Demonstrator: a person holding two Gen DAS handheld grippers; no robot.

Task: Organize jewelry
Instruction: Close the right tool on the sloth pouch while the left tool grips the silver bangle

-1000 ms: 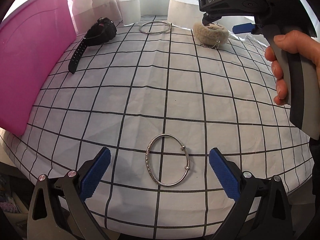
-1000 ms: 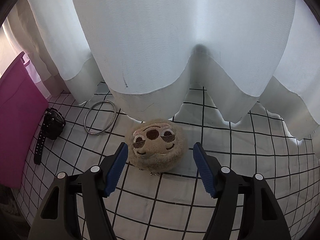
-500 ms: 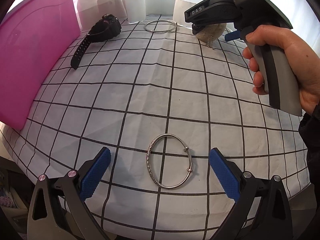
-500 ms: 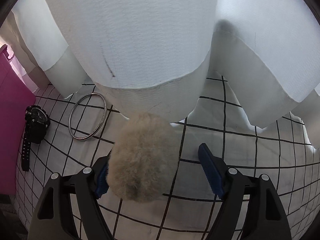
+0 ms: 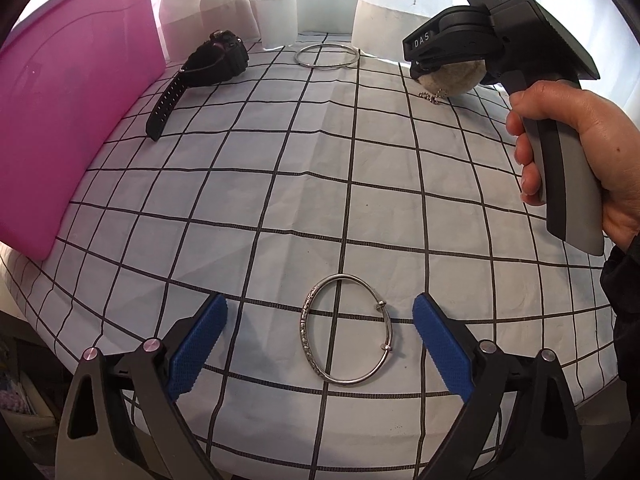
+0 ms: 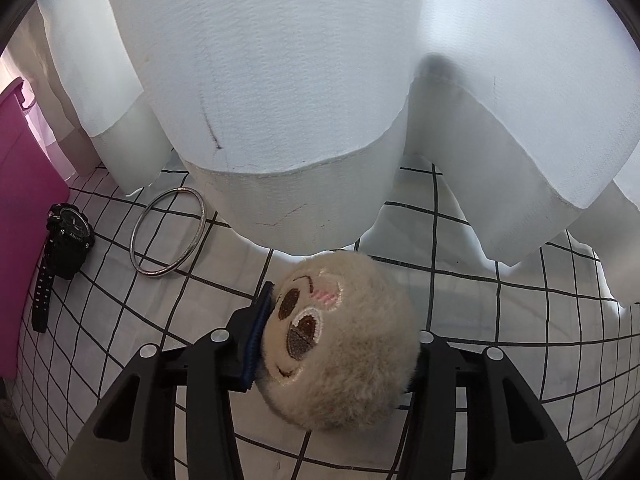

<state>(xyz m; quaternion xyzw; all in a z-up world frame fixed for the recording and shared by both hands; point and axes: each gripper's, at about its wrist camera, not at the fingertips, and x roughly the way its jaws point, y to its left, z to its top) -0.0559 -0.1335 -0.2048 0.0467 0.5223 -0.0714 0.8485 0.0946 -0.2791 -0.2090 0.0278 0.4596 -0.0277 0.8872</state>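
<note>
My right gripper (image 6: 334, 344) is shut on a beige plush sloth-face keychain (image 6: 340, 340), held just above the checked cloth; it also shows in the left wrist view (image 5: 452, 76) with its ball chain hanging. My left gripper (image 5: 320, 340) is open, its blue pads on either side of a silver clasp bangle (image 5: 346, 330) lying on the cloth. A plain silver bangle (image 5: 327, 56) (image 6: 170, 234) and a black watch (image 5: 200, 76) (image 6: 64, 246) lie at the far side.
A pink bin (image 5: 68, 92) (image 6: 24, 200) stands along the left edge of the table. White curtains (image 6: 300, 80) hang down to the cloth at the back. The table's front edge is just below my left gripper.
The right gripper closed on the plush keychain and lifted it, turning its face up. The left gripper stayed around the clasp bangle.
</note>
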